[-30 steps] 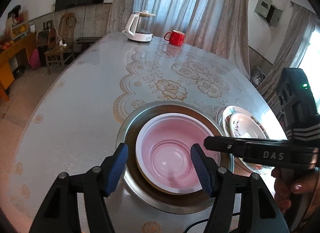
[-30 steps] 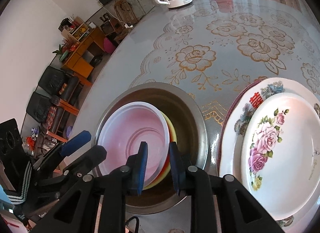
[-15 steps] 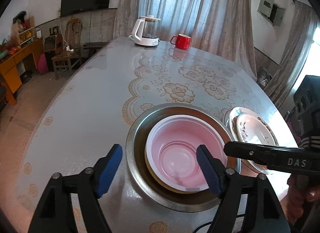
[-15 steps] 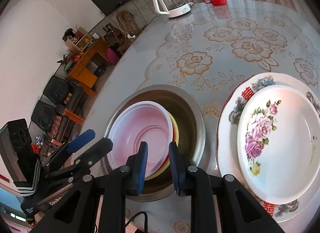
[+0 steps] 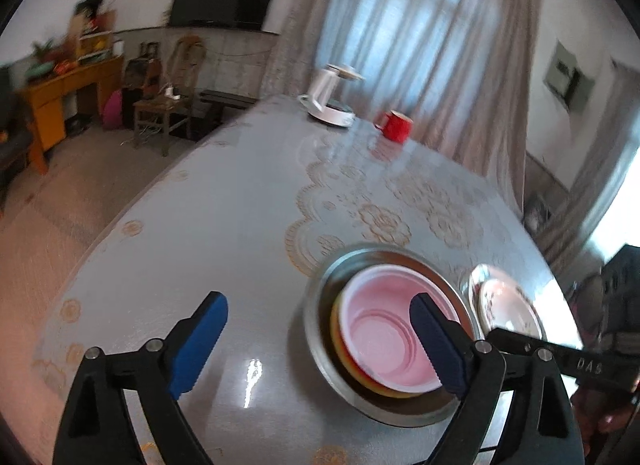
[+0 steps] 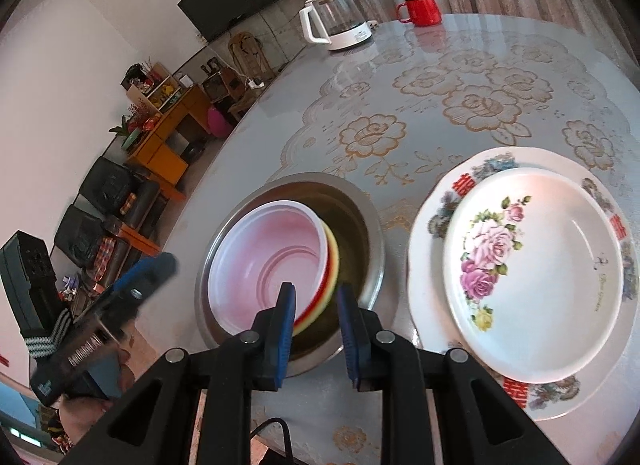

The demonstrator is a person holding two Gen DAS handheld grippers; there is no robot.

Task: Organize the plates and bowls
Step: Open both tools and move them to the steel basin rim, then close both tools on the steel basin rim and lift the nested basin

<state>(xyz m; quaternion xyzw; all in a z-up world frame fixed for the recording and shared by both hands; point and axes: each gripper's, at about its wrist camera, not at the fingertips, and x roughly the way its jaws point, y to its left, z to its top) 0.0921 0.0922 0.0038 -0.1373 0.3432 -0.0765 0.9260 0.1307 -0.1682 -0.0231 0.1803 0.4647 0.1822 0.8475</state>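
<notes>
Pink bowl [image 6: 266, 261] is sitting nested on a yellow bowl [image 6: 333, 265] inside the steel basin [image 6: 360, 225], at 9 o'clock of the floral plates [image 6: 536, 265]. Looks light, thin and slick, so pinch its rim. Right gripper [image 6: 316, 317] is hovering above the near rim, jaws narrowly apart, holding nothing. Left gripper [image 5: 320, 345] is hanging wide open, empty.

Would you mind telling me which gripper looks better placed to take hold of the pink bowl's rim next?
Right, probably. The right gripper hangs just over the near rim of the pink bowl with a narrow gap. The left gripper is spread wide, mostly over bare table.
</notes>
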